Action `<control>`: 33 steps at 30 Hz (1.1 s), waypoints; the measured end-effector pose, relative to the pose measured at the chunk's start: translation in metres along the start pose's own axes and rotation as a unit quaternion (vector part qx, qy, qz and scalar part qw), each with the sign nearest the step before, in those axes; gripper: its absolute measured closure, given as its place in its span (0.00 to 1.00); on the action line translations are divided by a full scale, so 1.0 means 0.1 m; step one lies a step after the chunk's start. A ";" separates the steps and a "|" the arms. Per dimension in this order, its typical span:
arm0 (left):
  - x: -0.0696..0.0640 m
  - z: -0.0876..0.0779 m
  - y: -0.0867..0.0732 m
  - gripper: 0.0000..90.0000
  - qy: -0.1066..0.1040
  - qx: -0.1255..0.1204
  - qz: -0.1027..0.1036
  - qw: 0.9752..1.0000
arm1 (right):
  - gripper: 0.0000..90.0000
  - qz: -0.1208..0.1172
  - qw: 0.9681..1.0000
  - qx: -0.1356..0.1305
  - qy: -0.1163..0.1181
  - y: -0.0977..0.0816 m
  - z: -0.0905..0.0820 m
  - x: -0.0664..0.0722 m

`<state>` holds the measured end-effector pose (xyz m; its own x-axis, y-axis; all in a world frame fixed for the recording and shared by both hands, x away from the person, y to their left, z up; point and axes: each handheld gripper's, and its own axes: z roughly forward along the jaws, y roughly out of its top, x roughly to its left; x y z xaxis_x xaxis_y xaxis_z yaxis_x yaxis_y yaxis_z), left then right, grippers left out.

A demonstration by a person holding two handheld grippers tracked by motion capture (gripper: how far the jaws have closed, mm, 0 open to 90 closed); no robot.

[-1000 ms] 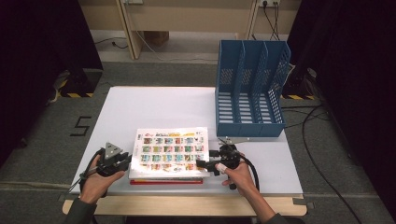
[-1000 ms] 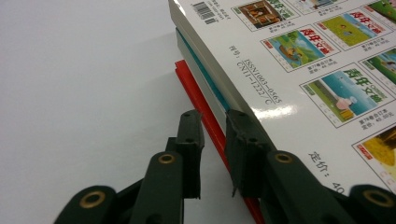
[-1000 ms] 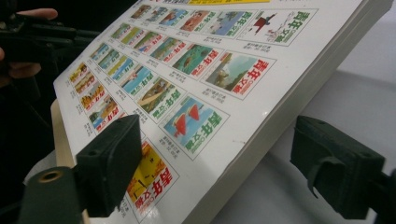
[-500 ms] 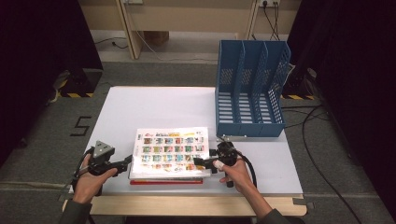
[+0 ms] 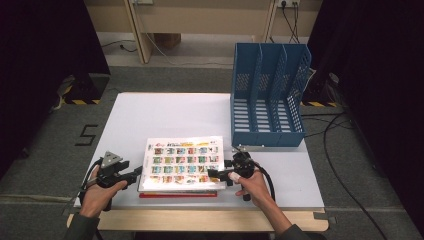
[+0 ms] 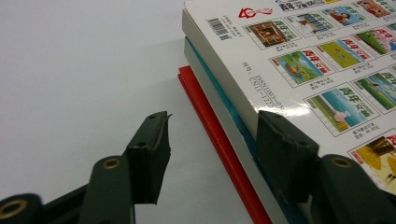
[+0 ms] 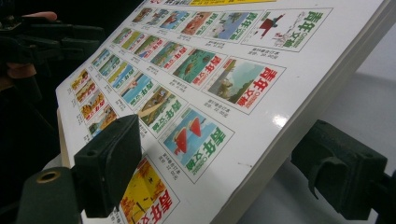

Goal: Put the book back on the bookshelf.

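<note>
Lying near the counter's (image 5: 165,112) front edge, the books (image 5: 182,162) sit between the left gripper's (image 5: 136,174) closing, still-apart jaws; the right gripper (image 5: 216,173) clamps the top book (image 7: 261,65).

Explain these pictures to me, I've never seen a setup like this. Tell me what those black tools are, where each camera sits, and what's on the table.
There is no robot here. A person holds a hand tool with two black fingers in each hand: the left gripper and the right gripper. One picture comes from a camera above the table, looking down. The other two come from cameras riding on each tool, looking along its fingers. On the white table lies a stack of books, its top book covered in small pictures. A blue file rack stands behind it to the right. The left gripper's fingers have just been closing, with the stack's edge between them, not yet pinched. The right gripper's fingers straddle the top book's opposite edge; whether they press on it I cannot tell.
</note>
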<state>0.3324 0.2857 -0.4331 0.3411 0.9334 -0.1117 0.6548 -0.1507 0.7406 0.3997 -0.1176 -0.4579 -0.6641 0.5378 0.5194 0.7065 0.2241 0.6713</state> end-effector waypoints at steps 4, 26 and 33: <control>-0.04 0.02 0.00 0.51 -0.006 -0.002 0.003 1.000 | 0.18 0.004 1.000 0.002 -0.001 0.00 0.00 -0.01; -0.08 0.08 0.00 0.42 -0.013 -0.011 0.015 1.000 | 0.33 0.028 0.998 0.027 0.050 0.08 0.04 -0.10; -0.11 0.08 -0.01 0.52 -0.022 -0.013 0.008 1.000 | 0.55 -0.053 0.998 0.018 0.003 0.17 -0.07 0.07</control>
<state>0.3336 0.2734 -0.4379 0.3814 0.9154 -0.1286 0.6319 -0.1566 0.7591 0.4055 -0.1156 -0.4395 -0.7366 0.5042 0.4508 0.6410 0.3079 0.7031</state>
